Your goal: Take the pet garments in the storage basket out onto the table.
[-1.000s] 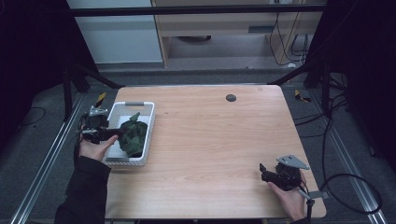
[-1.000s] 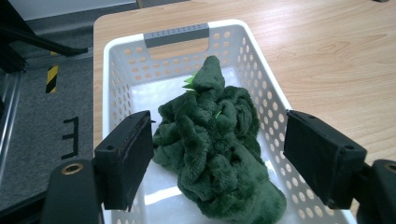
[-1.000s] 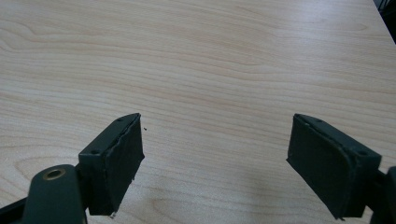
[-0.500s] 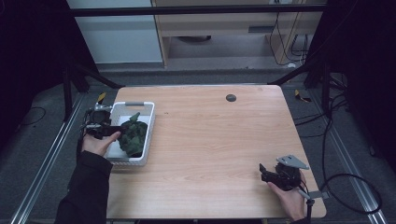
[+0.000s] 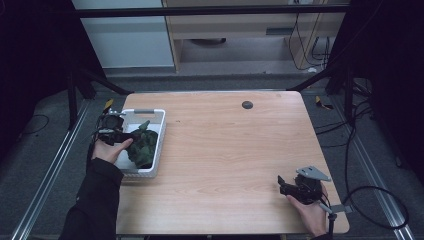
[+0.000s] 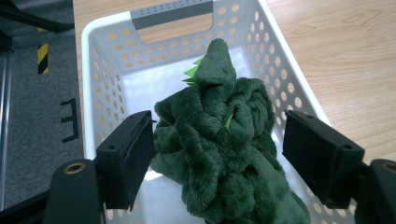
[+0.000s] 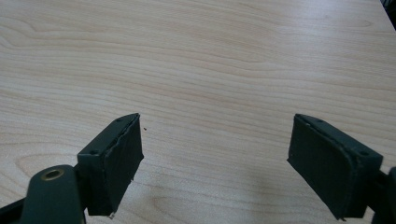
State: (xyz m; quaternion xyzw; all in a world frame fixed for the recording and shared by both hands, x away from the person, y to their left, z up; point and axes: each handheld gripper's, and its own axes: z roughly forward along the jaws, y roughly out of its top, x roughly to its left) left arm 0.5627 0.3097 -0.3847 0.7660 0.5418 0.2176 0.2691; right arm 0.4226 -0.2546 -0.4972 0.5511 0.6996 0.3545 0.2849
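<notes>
The work in hand looked like the handling of a green plush toy (image 6: pixel 224 158) that sat inside a white perforated basket (image 6: pixel 299 88) at the left side of the desk (image 5: pixel 235 150). The left gripper (image 6: pixel 217 158) was poised over the basket with its jaws spread wide, one on each side of the toy; the left jaw stood just beside the fur and the right jaw stood apart from it, so nothing was clamped. Whether the toy was about to be picked up or had just been let go could not be told; if a pick-up was meant, the next move would call for closing the jaws squarely on the thick middle of the plush, deep enough that the soft pile would not slip out, and then lifting straight up clear of the basket's walls. The right gripper (image 7: pixel 219 163) rested far off near the desk's front right corner, its jaws wide apart over bare wood and holding nothing. The toy was dark green, shaggy and crumpled into folds, with a blunt raised end that pointed toward the basket's grey handle (image 6: pixel 170 11) and small bright green felt spikes (image 6: pixel 192 74) near it. It filled much of the basket and would likely compress under a grip.
</notes>
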